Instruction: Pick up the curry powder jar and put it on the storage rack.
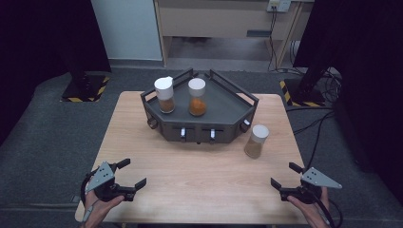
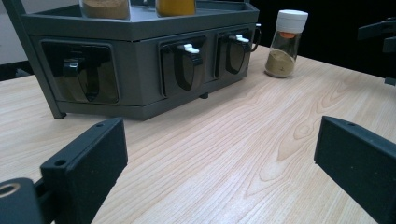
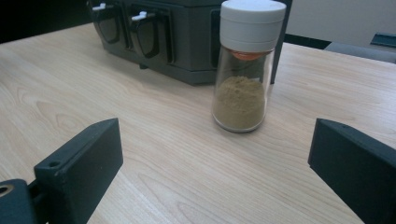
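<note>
A pale wooden table [image 1: 199,171] is set on grey carpet, with dark drapes to both sides and a cabinet behind. A dark grey rack [image 1: 223,111] is placed at the far middle of the table; two drawer pulls with white tabs are seen on its front face. Two white-capped jars are stood upright on its tray: one with brown powder [image 1: 165,95] at left, one with orange powder [image 1: 197,97] just right of it.

A third spice jar [image 1: 256,141], white-capped and about a third filled with tan powder, is stood upright on the bare table just beside the rack's right front corner, apart from it.

The left gripper [image 1: 134,175] is held at the near left edge, jaws spread wide, nothing between them. The right gripper [image 1: 284,175] is held at the near right edge, jaws likewise spread and empty; in the right gripper view the spice jar is seen ahead between the jaws, well clear of both.
</note>
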Demonstrator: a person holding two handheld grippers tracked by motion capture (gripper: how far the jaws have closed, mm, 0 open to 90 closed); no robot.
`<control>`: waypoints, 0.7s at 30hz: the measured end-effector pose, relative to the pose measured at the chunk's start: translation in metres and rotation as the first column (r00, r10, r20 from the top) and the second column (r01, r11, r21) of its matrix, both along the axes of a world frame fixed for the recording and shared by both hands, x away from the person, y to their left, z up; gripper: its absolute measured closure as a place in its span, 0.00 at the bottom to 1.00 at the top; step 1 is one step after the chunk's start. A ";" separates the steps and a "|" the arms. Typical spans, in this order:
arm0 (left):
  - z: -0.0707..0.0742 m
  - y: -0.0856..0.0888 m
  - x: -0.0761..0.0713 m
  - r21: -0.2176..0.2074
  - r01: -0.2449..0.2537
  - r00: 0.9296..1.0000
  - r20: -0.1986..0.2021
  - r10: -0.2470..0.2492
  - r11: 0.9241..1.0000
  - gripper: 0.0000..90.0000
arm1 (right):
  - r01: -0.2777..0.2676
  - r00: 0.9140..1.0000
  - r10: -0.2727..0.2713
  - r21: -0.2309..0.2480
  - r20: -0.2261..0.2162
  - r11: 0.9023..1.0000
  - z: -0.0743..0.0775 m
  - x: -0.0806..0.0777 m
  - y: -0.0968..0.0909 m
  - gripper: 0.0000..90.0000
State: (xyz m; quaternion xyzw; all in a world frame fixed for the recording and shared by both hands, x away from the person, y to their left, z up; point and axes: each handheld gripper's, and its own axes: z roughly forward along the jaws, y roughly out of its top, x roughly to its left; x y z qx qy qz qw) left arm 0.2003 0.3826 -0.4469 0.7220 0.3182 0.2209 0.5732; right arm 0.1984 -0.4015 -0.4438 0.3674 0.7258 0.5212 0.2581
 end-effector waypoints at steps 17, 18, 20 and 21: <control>-0.001 0.005 -0.001 -0.022 -0.010 1.000 0.026 0.010 1.000 0.02 | 0.054 0.997 -0.057 0.059 0.055 0.997 -0.010 -0.009 -0.010 0.04; -0.001 0.005 0.000 -0.022 -0.009 1.000 0.026 0.010 1.000 0.02 | 0.060 0.996 -0.064 0.065 0.057 0.996 -0.011 -0.010 -0.010 0.03; -0.001 0.005 0.000 -0.023 -0.007 1.000 0.027 0.008 1.000 0.02 | 0.071 0.995 -0.075 0.069 0.064 0.995 -0.011 -0.011 -0.010 0.03; -0.002 0.005 0.001 -0.024 -0.004 1.000 0.027 0.005 1.000 0.02 | 0.073 0.995 -0.078 0.071 0.066 0.995 -0.011 -0.012 -0.010 0.03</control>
